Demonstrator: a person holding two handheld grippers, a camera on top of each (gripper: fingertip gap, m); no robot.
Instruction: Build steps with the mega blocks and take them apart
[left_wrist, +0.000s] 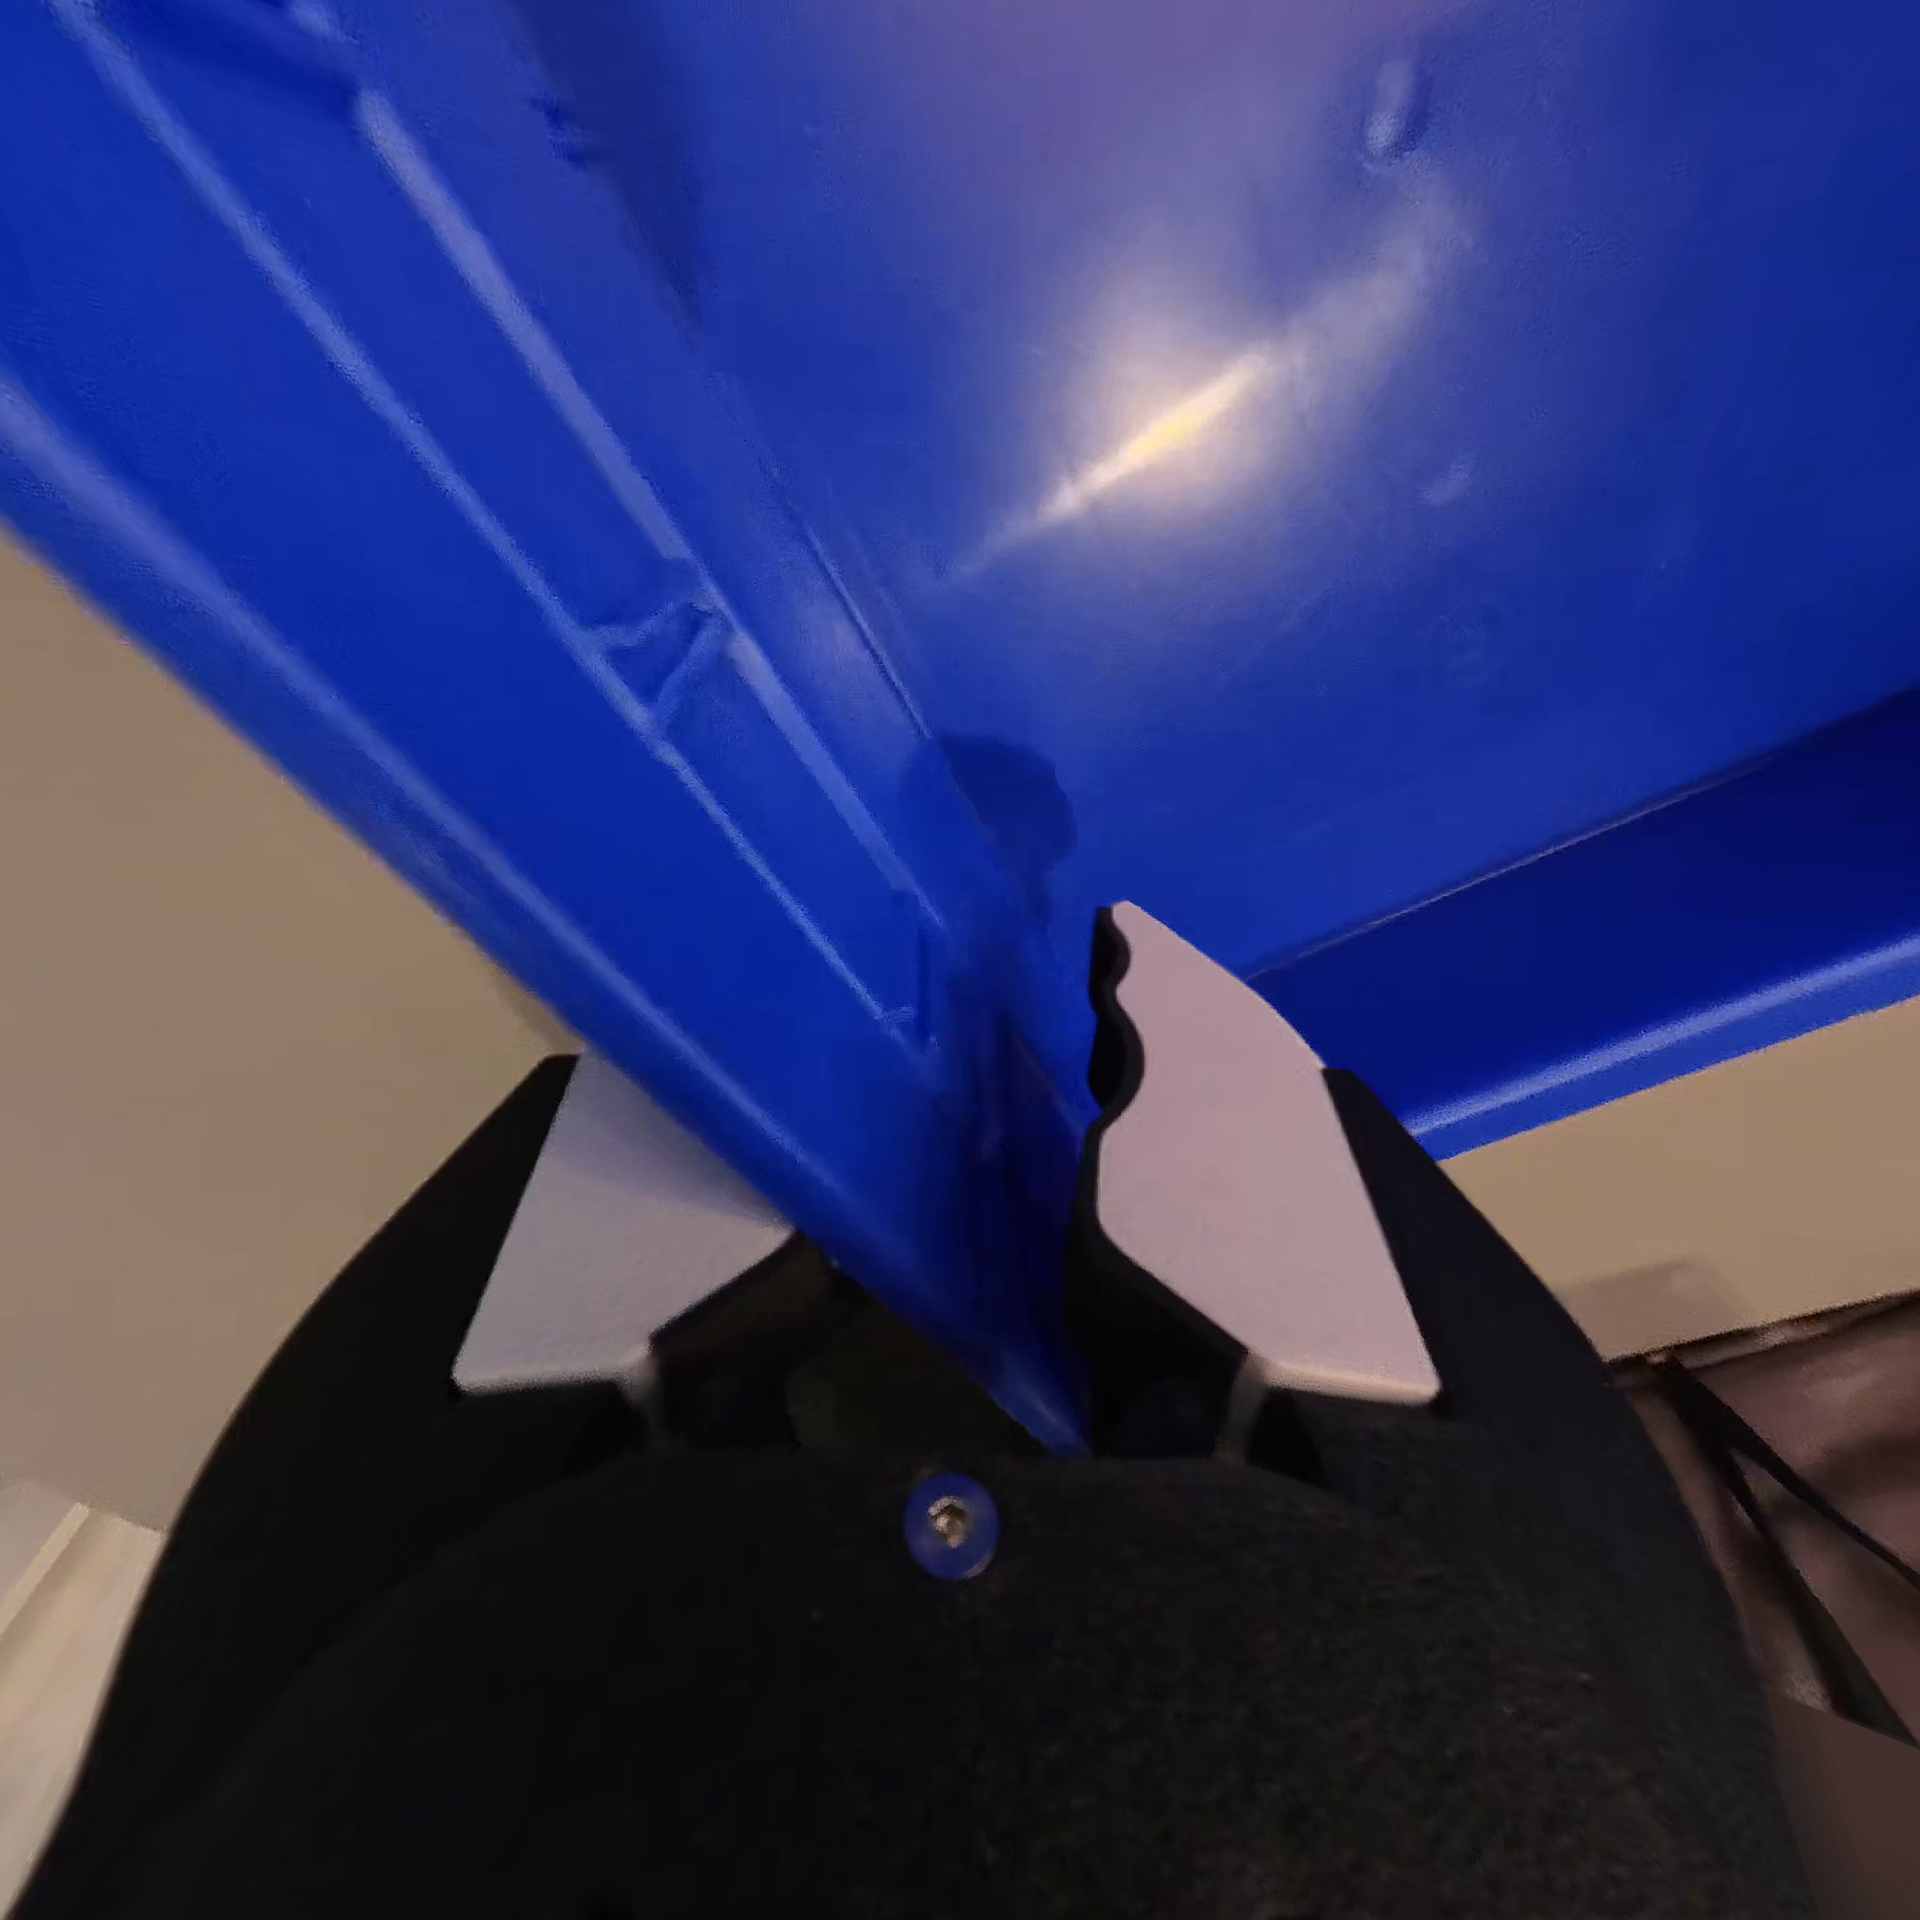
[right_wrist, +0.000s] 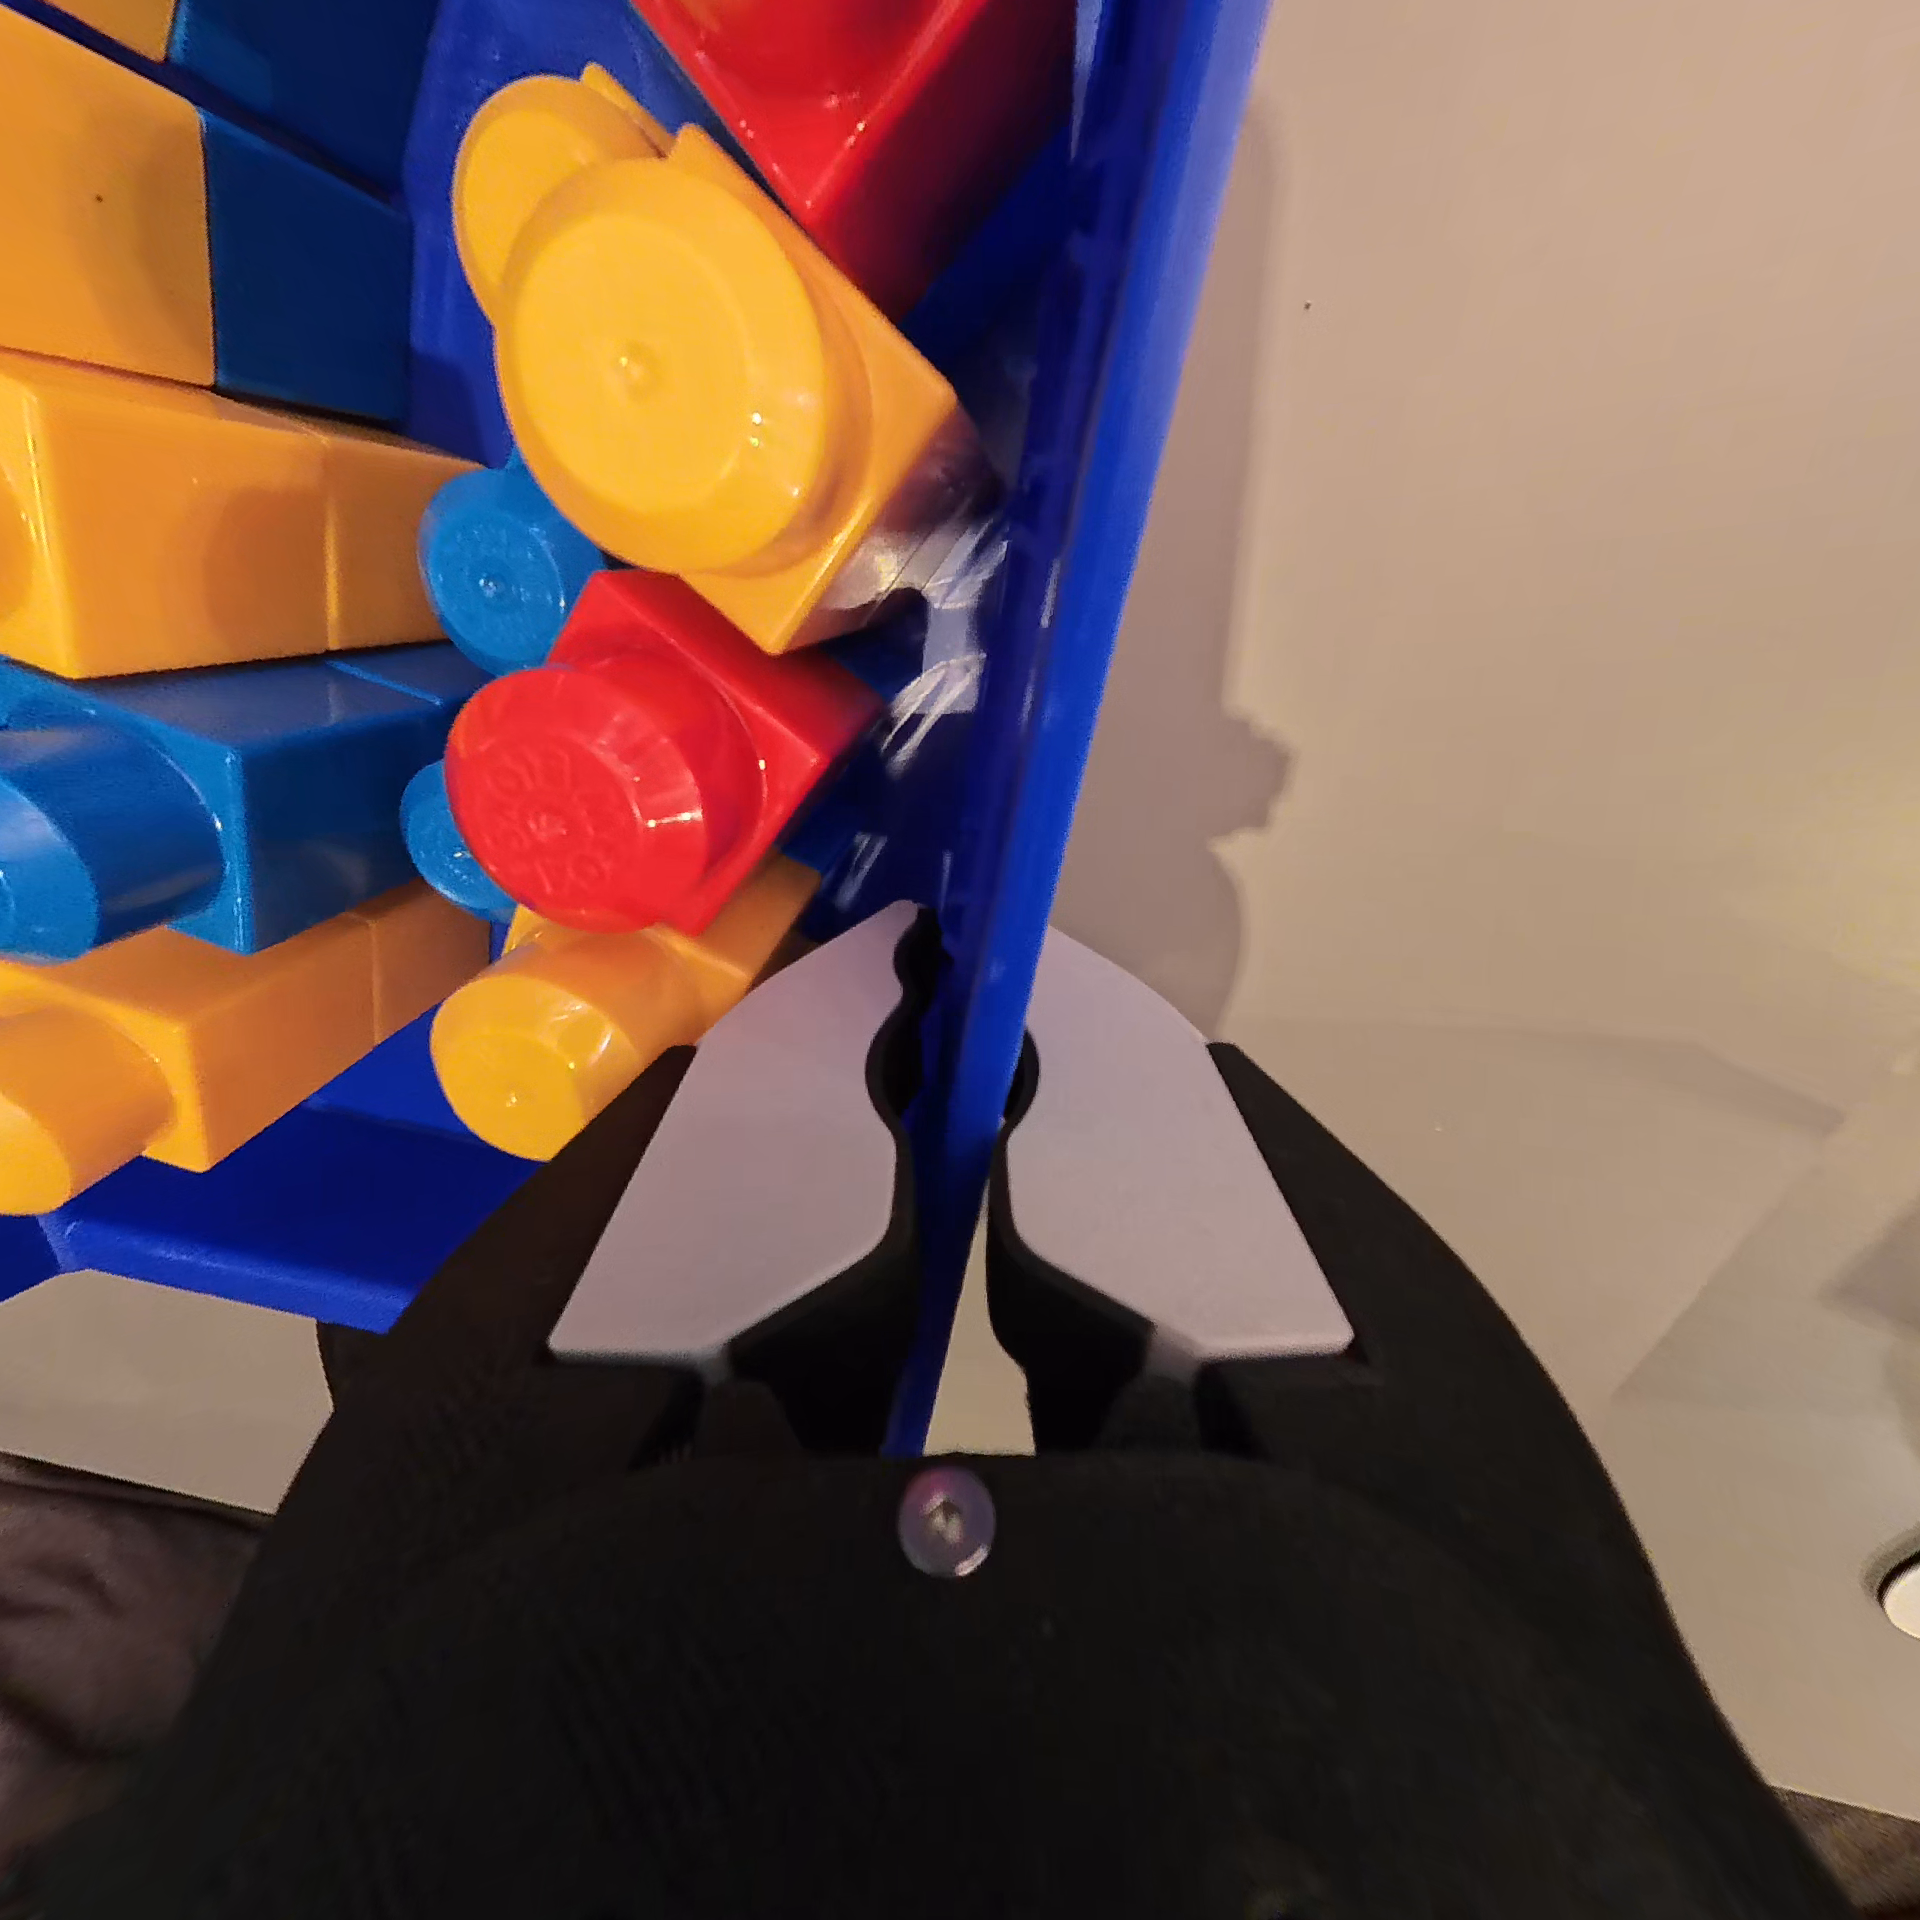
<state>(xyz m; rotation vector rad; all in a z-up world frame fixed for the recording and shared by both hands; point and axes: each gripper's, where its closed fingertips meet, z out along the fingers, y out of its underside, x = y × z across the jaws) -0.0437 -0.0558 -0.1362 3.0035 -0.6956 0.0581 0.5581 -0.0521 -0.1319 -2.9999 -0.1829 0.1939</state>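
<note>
Blue plastic bin (left_wrist: 1195, 364) fills left wrist view, seen from outside, glossy wall catching light. Left gripper (left_wrist: 1049, 1049) clenched on bin's ribbed rim, which runs down between grey fingers (left_wrist: 1216, 1174). Right wrist view: blocks piled inside bin, orange block (right_wrist: 156, 520) far left, blue block (right_wrist: 301, 779) beside it, red block (right_wrist: 644, 769) with round stud near bin wall. Right gripper (right_wrist: 961, 997) clamped on thin bin wall (right_wrist: 1091, 520). Beige table (right_wrist: 1558, 520) beyond.

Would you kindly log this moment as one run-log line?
left gripper: shut on blue bin | right gripper: shut on bin wall | blocks: inside bin
</note>
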